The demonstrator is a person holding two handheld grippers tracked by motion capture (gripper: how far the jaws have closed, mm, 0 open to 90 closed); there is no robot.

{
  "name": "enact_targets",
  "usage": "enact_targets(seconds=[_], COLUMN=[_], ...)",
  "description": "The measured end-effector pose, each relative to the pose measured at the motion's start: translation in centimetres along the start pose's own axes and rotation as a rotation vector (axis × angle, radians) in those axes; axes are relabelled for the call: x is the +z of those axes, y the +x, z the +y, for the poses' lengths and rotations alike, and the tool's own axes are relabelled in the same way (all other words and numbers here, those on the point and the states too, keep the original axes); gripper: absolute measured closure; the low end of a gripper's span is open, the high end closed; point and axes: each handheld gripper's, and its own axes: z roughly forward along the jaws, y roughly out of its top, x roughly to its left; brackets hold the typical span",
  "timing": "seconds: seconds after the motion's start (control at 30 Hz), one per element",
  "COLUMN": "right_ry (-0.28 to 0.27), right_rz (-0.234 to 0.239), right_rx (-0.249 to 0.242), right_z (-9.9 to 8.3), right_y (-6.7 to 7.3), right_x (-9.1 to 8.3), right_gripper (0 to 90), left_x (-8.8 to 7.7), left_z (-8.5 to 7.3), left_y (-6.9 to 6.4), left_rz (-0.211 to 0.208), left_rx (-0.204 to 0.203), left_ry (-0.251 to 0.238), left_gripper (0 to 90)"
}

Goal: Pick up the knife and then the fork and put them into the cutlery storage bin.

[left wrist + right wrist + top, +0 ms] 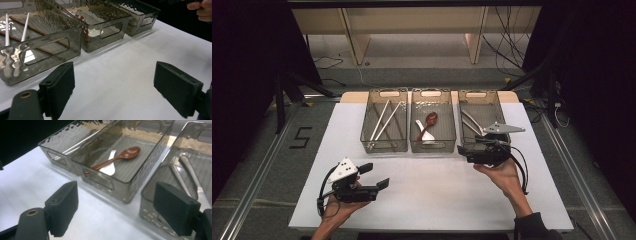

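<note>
Three smoky clear bins stand side by side at the back of the white table [437, 200]. The left bin [384, 145] holds white and brown chopsticks [382, 120]. In the middle bin [432, 147] lie a brown wooden spoon [430, 120] and a white spoon [427, 134]. Metal utensils [472, 122] rest in the right bin [479, 94]. My left gripper [374, 175] is open and empty over the front left of the table. My right gripper [467, 150] is open and empty at the right bin's front wall, facing the brown spoon [125, 153] and white spoon [108, 168].
A hand holds each gripper from the near edge. In the left gripper view the left bin [50, 47] is closest, and the other hand [202, 10] shows at the top right. Dark floor, rails and cables surround the table.
</note>
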Motion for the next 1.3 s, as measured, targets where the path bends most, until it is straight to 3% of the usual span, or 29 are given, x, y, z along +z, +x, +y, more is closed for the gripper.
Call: enact_targets(seconds=[0.53, 1.3], right_ry=[-0.049, -0.07], right_rz=[0.047, 0.04], right_rx=[-0.004, -0.027], right_z=[-3.7, -7.1], right_y=[1.3, 2.8], right_x=[-0.8, -2.1], right_gripper=[20.8, 20.5], left_x=[0.2, -0.1], left_z=[0.0, -0.2], left_y=[-0.1, 0.1], left_rz=[-0.009, -0.019], left_rx=[-0.004, -0.016], left_ry=[0.002, 0.001], left_gripper=[16.6, 16.6])
